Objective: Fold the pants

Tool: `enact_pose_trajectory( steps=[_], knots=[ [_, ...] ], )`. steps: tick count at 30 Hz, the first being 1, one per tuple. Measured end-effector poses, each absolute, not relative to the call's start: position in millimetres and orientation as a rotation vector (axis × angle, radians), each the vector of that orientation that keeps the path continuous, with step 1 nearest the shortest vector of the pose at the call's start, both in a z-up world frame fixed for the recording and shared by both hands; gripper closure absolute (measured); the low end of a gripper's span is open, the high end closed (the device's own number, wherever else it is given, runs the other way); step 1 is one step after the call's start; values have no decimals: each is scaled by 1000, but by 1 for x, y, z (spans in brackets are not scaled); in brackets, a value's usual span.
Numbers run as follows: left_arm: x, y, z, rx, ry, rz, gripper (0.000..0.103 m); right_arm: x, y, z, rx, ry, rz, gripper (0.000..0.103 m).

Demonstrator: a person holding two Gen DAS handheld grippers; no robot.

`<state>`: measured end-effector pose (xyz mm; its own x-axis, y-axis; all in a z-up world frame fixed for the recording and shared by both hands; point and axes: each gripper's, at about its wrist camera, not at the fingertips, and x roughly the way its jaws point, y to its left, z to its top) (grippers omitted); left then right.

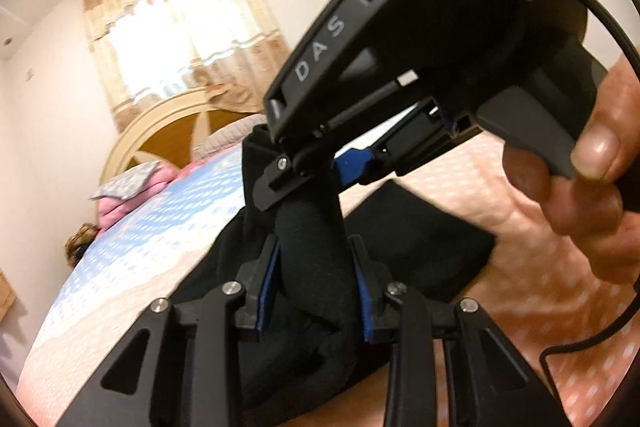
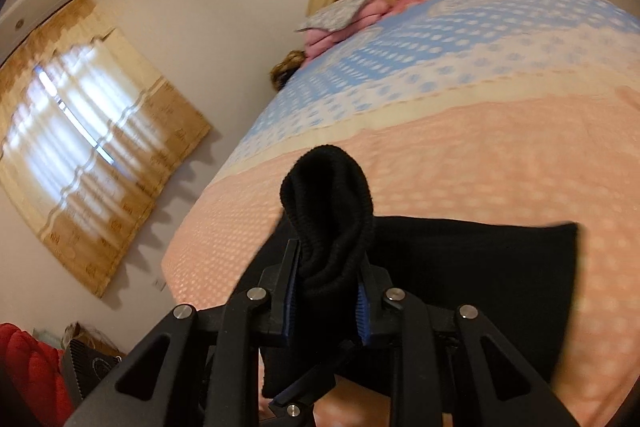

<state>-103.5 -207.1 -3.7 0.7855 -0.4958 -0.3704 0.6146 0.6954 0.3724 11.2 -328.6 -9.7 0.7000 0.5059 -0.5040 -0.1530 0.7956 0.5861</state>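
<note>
Black pants (image 1: 420, 239) lie on a bed with a peach and blue dotted cover (image 1: 140, 255). My left gripper (image 1: 316, 279) is shut on a bunched fold of the pants, lifted off the bed. My right gripper (image 1: 320, 171) shows just beyond it in the left wrist view, held by a hand, also pinching the black cloth. In the right wrist view the right gripper (image 2: 328, 283) is shut on a bunched fold of the pants (image 2: 472, 267), whose ribbed edge sticks up past its fingers. The rest of the pants lies flat to the right.
A wooden headboard (image 1: 168, 131) with pillows (image 1: 132, 183) and a pink blanket stands at the far end of the bed. Curtained windows (image 2: 80, 155) are on the walls. A red object (image 2: 28, 367) and a dark box sit on the floor at lower left.
</note>
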Motion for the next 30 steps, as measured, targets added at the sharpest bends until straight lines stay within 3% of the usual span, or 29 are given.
enact_pose_trajectory(
  steps=[7,12,14,17,19,22,25,30],
  knots=[
    [-96,-254,-19,498,389,-702,63,5,-387,-45,622,778,312,79],
    [-104,-253,-15,511,414,-774,52,4,-407,-80,701,797,298,78],
    [-107,-246,-8,496,428,-812,43,3,-412,-87,747,778,306,78],
    [-110,-219,3,481,442,-857,42,1,-416,-93,802,758,314,76],
    [-110,-197,13,477,429,-850,37,-5,-420,-89,819,761,311,75],
    [-96,-151,25,424,421,-814,22,-27,-434,-75,822,732,223,71],
    [-78,-115,29,371,415,-733,22,-63,-427,-47,664,686,-12,71],
    [-41,-86,9,289,467,-525,22,-90,-354,-14,476,616,90,71]
  ],
)
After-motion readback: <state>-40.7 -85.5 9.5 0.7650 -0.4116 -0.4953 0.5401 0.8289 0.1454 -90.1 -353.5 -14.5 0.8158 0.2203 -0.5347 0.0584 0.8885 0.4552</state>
